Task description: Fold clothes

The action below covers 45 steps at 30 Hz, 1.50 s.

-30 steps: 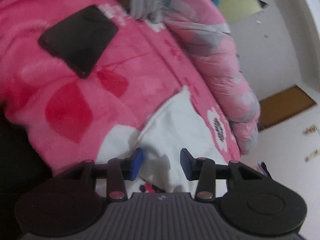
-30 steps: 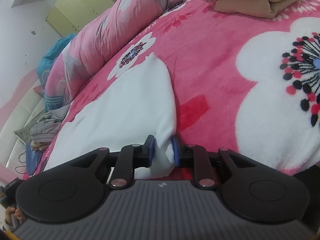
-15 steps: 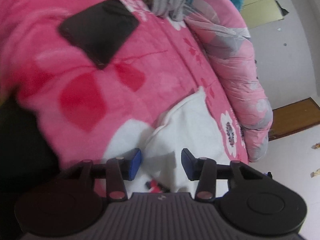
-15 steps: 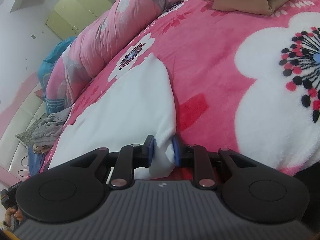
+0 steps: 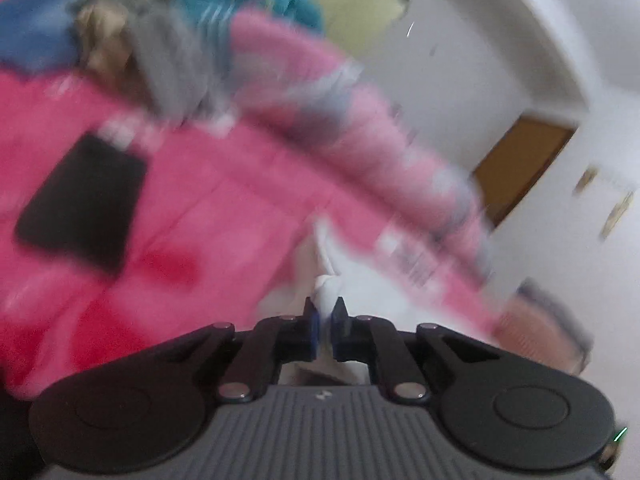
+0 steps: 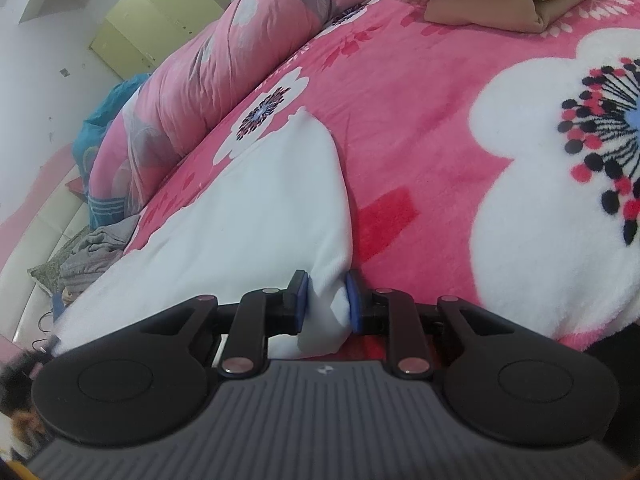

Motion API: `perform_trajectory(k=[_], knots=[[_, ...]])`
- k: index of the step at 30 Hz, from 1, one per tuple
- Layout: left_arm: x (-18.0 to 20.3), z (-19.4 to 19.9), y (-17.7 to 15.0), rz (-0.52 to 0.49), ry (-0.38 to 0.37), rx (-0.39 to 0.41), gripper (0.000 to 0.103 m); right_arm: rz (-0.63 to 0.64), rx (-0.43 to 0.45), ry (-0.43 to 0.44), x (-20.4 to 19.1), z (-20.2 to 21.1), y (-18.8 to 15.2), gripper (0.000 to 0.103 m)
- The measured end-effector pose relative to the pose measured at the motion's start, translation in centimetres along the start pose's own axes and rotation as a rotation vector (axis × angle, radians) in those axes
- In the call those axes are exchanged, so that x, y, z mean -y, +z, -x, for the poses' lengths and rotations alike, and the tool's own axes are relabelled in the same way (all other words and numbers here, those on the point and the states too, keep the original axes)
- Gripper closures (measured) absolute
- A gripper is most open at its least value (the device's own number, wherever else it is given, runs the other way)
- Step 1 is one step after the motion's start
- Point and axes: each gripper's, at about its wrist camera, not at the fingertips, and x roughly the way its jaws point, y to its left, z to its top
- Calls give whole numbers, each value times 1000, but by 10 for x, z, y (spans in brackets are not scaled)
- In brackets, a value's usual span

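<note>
White soft cloth garment (image 6: 248, 216), spread flat on pink floral fleece blanket (image 6: 440, 92): right gripper (image 6: 325, 298), jaws narrowly parted, pinches its near corner; left gripper (image 5: 325, 322), jaws closing almost together, has a bunched white fold of it between the pads.

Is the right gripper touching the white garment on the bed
Touching. The right wrist view shows the right gripper with both blue pads pressed against a bunched corner of the white garment.
</note>
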Motion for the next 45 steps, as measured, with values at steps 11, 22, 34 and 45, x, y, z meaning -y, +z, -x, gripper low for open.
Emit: perform_trajectory(k=[11, 22, 34, 45], knots=[[6, 43, 14, -111, 217, 119, 76, 16, 16, 3, -2, 7, 1, 82], [130, -34, -41, -567, -9, -142, 59, 667, 76, -47, -135, -17, -27, 81], [71, 9, -9, -415, 137, -23, 68, 556, 101, -329, -44, 39, -6, 87], [139, -124, -14, -532, 40, -200, 75, 694, 75, -45, -122, -56, -20, 90]])
